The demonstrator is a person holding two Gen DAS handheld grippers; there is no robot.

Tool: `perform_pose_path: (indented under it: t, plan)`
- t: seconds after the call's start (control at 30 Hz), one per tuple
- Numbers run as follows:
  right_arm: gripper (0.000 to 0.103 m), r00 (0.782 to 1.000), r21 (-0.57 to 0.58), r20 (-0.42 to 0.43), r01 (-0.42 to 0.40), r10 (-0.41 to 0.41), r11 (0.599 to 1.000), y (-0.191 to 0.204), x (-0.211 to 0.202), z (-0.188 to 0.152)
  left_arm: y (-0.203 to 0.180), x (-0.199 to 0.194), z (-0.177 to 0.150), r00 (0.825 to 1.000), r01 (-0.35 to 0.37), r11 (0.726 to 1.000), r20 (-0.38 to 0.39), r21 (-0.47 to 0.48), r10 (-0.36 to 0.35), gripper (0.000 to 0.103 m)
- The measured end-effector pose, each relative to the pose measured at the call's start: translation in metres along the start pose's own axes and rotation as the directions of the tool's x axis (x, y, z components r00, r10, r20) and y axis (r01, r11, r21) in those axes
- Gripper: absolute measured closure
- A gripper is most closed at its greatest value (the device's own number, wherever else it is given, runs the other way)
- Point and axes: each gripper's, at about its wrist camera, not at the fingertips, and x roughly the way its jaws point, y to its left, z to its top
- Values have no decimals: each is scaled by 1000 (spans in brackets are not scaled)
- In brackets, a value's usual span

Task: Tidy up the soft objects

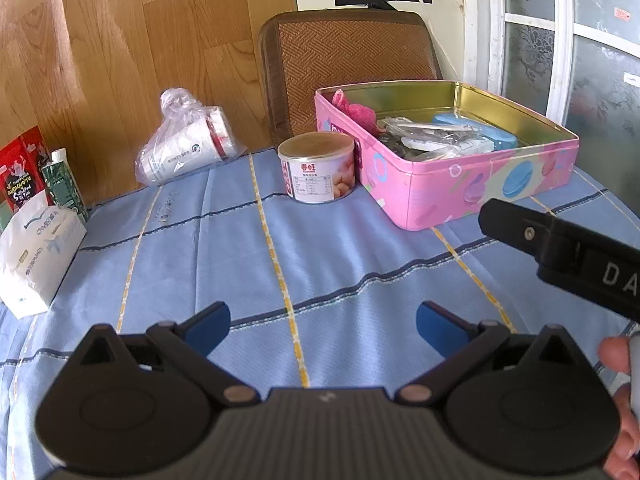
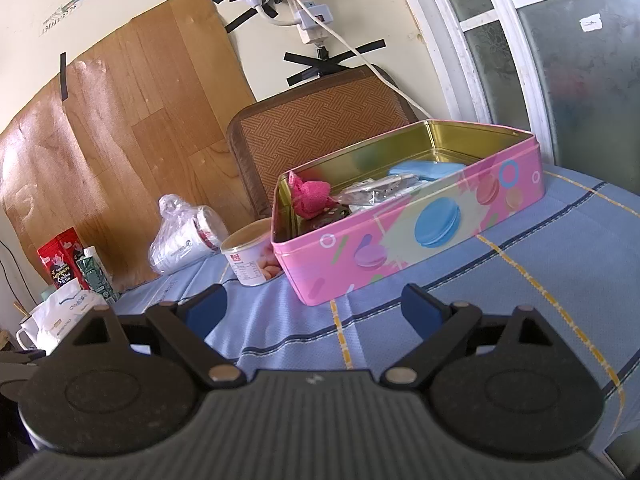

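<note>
Pink tin [image 1: 472, 188] open-topped on the blue checked tablecloth [image 1: 240, 248], seen from the left wrist at far right of the table, lid off so soft things can go straight in; already holding a pink fluffy piece [image 1: 354, 110] at its near-left corner, clear packets and a blue pouch [image 1: 480, 130] further along. Just beside its left wall, a small can [image 1: 318, 168]; further left, a plastic bag of cups [image 1: 186, 144] and a tissue pack [image 1: 36, 252] at the edge, probably the soft items yet to be sorted. Left gripper [image 1: 322, 326] hovering low over bare cloth, fingers spread wide, nothing between. From the right wrist: right gripper [image 2: 314, 308] likewise apart and empty, aimed at the tin's near corner [image 2: 308, 300], well placed for a reach to either side.
</note>
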Motion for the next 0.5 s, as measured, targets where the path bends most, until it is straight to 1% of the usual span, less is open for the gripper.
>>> perform_pose_path:
  t: [0.5]
  plan:
    - [7,1000,0,0,1,-1,1000,0,0,0,-1,0,-1,1000,2,1000,-2,7,-2,0]
